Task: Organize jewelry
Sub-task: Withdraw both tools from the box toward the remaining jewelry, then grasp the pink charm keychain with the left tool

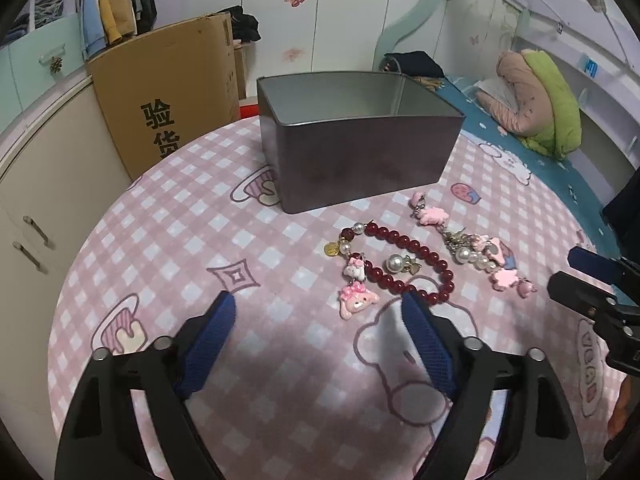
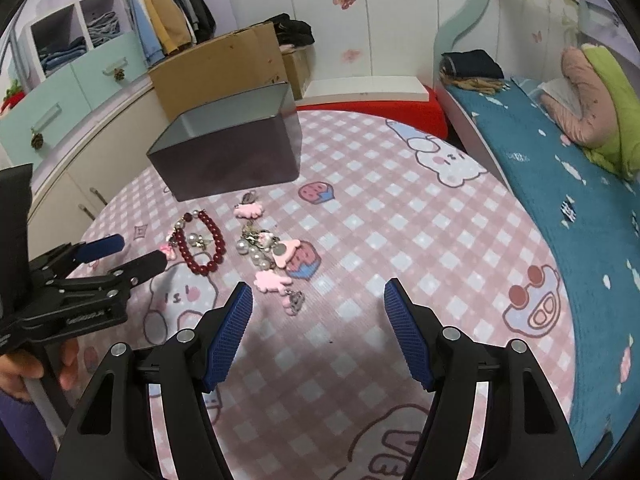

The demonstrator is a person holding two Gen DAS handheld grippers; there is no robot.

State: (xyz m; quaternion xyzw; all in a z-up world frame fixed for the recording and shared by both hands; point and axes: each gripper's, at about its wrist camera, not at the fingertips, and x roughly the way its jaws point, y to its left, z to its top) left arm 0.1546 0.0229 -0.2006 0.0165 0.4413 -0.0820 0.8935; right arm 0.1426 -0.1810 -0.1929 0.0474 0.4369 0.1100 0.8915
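A dark-red bead bracelet (image 1: 404, 240) with pearl and pink bunny charms lies on the pink checked tablecloth (image 1: 200, 220). It sits just beyond my left gripper's (image 1: 320, 304) right fingertip. To its right lies a pink charm chain (image 1: 476, 252) with pearls. Behind both stands an open grey tin box (image 1: 360, 160), which looks empty. The left gripper is open with only cloth between its blue pads. In the right wrist view, my right gripper (image 2: 319, 288) is also open over bare cloth. The charm chain (image 2: 268, 256) is just ahead-left of it, and the bracelet (image 2: 218, 240) and box (image 2: 228, 160) are farther left.
A cardboard box (image 1: 168, 92) leans behind the table at left, by cream cabinets (image 1: 32, 208). A bed with a teal cover (image 2: 560, 168) runs along the right. A red cushion (image 2: 380, 108) sits past the table's far edge. A hand (image 2: 24, 372) holds the left gripper (image 2: 138, 251).
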